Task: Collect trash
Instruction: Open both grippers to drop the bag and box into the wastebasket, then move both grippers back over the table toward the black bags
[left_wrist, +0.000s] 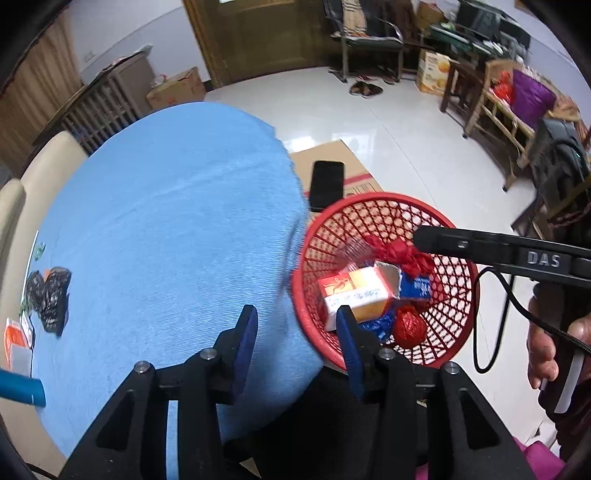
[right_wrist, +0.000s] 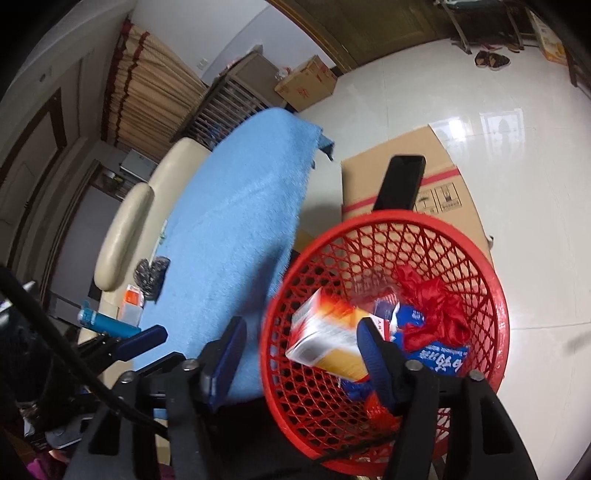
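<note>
Both grippers hang over the red plastic mesh basket, which sits just off the edge of the blue-towel-covered table. The left gripper has its fingers spread, nothing between them. Same for the right gripper, spread and empty. An orange-and-white cardboard box lies in the basket among red crumpled wrappers. Black crumpled bags sit near the table's far left edge.

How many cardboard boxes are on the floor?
3: a big box under the phone by the red basket, one near the far wall by the door, one beside the chairs. More may be hidden.
</note>
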